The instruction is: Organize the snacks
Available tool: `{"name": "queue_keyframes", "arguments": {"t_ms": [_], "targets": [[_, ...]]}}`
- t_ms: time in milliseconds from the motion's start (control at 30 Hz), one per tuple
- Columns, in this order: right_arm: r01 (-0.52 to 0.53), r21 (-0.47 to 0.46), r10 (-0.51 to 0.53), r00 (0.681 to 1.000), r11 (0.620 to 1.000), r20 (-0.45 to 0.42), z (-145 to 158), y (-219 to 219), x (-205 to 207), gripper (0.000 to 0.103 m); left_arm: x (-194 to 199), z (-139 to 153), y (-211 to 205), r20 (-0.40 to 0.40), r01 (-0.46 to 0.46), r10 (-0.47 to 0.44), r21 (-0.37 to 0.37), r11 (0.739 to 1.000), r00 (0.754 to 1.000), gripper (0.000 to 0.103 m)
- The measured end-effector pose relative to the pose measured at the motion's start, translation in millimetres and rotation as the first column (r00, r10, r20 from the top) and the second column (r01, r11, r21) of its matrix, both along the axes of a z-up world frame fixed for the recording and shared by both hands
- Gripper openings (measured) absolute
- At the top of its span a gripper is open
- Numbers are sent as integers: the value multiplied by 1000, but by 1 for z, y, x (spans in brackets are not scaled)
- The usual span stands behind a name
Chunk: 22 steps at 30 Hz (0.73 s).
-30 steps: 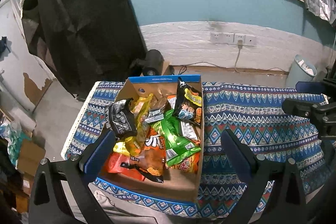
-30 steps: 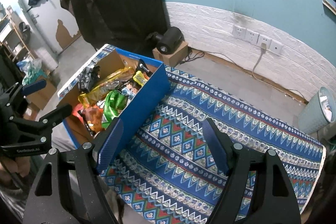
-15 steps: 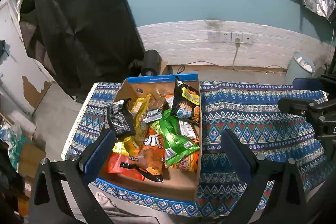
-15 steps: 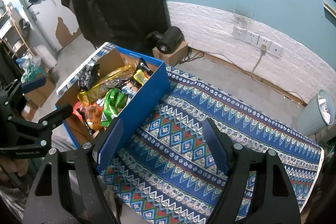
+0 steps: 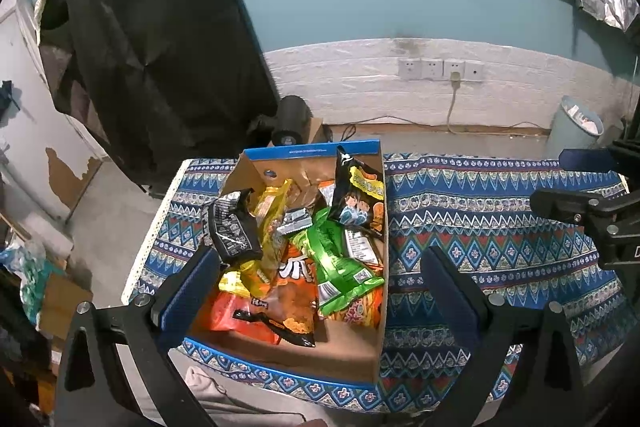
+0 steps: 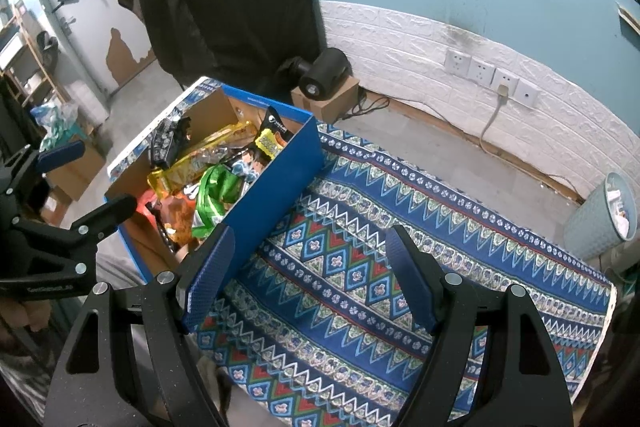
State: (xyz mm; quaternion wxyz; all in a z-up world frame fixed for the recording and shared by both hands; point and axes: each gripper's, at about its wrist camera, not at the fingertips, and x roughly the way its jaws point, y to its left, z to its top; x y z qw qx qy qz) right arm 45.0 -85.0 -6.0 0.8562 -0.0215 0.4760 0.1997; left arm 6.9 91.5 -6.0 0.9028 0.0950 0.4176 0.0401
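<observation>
My left claw (image 5: 320,283) hangs with its jaws wide apart and nothing between them, above the near end of the box (image 5: 376,339). My right claw (image 6: 308,275) is also spread and empty, over bare cloth (image 6: 400,227) beside the box's blue wall. The snacks (image 5: 304,251) all lie heaped in the box, bags overlapping at odd angles, a black pack (image 5: 232,227) leaning on the left wall and a cartoon bag (image 5: 358,193) propped on the right.

I judge this fits either a jumble waiting to be sorted onto the cloth or a box just filled; the heap alone doesn't settle which. Any grip would need one bag's free edge, since they overlap.

The left view looks straight down into the heap and shows single wrappers; the right view shows the box's outer wall and the open cloth, which seems to hold no loose snack, though its far corner is poorly seen
</observation>
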Motion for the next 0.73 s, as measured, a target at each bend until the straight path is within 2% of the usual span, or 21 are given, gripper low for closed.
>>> {"name": "queue_keyframes", "arguments": {"t_ms": [733], "targets": [[-3, -3, 3, 1000, 1000, -2, 0, 0, 0, 78, 0, -5, -2, -17, -10, 10, -9, 1000, 1000, 101]]}}
